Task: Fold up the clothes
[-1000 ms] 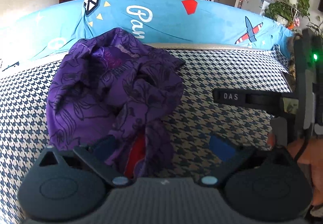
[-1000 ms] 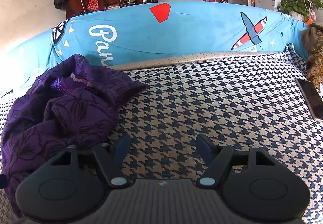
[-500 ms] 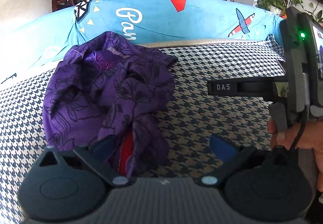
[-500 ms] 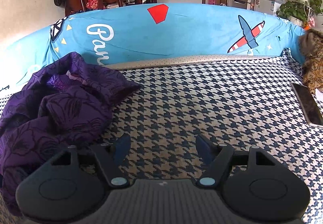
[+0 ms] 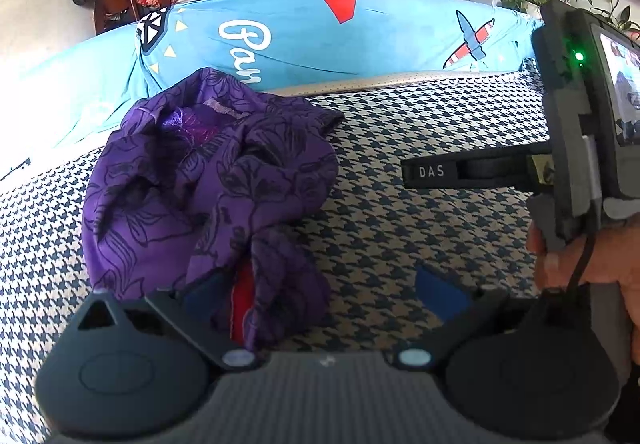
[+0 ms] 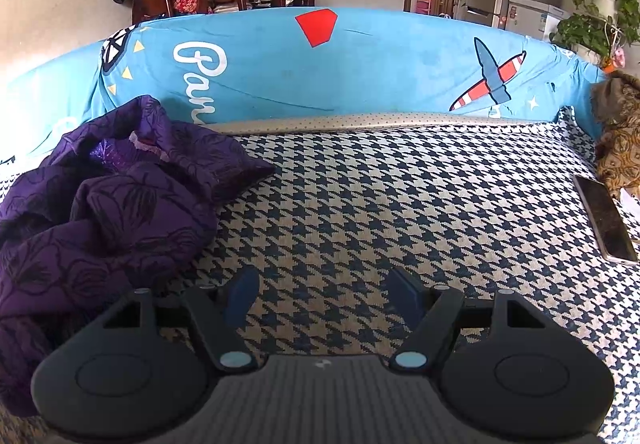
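Left wrist: garment (image 5: 208, 180) between tool (image 5: 320, 296) fingers

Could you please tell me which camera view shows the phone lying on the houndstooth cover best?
The right wrist view: the phone lies flat at the right edge, beside brown patterned fabric. The left wrist view does not show it at all.

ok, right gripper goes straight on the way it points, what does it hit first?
Likely bare houndstooth cover: the open right gripper has nothing between its fingers, and the purple garment lies off to its left. Depth is hard to judge.

Phone (image 6: 606, 220) on houndstooth cover (image 6: 380, 212) — right edge
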### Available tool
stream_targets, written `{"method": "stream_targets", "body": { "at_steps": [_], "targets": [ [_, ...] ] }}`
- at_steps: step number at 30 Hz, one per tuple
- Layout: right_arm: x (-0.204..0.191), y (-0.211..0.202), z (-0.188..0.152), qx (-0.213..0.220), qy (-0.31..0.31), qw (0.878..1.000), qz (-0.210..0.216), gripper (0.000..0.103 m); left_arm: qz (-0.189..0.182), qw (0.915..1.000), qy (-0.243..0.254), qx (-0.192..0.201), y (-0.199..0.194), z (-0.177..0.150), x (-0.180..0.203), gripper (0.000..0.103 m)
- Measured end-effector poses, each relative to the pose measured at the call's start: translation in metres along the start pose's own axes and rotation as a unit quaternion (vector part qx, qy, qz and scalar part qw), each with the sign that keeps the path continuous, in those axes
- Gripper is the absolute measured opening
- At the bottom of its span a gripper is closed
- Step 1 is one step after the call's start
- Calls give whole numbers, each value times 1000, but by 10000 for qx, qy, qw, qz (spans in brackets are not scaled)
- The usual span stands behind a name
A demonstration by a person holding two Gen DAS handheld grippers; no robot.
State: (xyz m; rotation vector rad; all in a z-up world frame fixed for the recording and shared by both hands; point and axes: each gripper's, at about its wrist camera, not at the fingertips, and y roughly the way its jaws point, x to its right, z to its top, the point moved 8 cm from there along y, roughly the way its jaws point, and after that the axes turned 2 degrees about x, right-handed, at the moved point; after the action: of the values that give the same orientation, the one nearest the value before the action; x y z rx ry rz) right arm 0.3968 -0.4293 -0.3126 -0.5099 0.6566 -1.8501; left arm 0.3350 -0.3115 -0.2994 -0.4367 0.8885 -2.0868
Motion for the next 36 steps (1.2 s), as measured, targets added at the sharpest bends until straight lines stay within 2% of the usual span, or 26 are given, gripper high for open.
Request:
{"method": "stream_targets", "body": {
  "at_steps": [12,15,23,31,36],
  "targets": [
    [-1,1,-1,-51,-495,9988,0,72,-59,9996,264,-17,-2,-4,6,103],
    [3,0,-3,-90,-434,9989,123,72,20,9996,267,-33,0,-5,3,103],
    [11,0,-3,-156,-231,9996,65,72,-31,9999,128,-71,-1,-5,-2,103],
    [7,5,-1,-170,-607,9980,-83,72,-395,9992,21,-47,-8,-1,-3,103],
    [7,11,0,-186,-735,9970,-178,72,-552,9982,194,-116,-10,-5,6,103]
  ]
}}
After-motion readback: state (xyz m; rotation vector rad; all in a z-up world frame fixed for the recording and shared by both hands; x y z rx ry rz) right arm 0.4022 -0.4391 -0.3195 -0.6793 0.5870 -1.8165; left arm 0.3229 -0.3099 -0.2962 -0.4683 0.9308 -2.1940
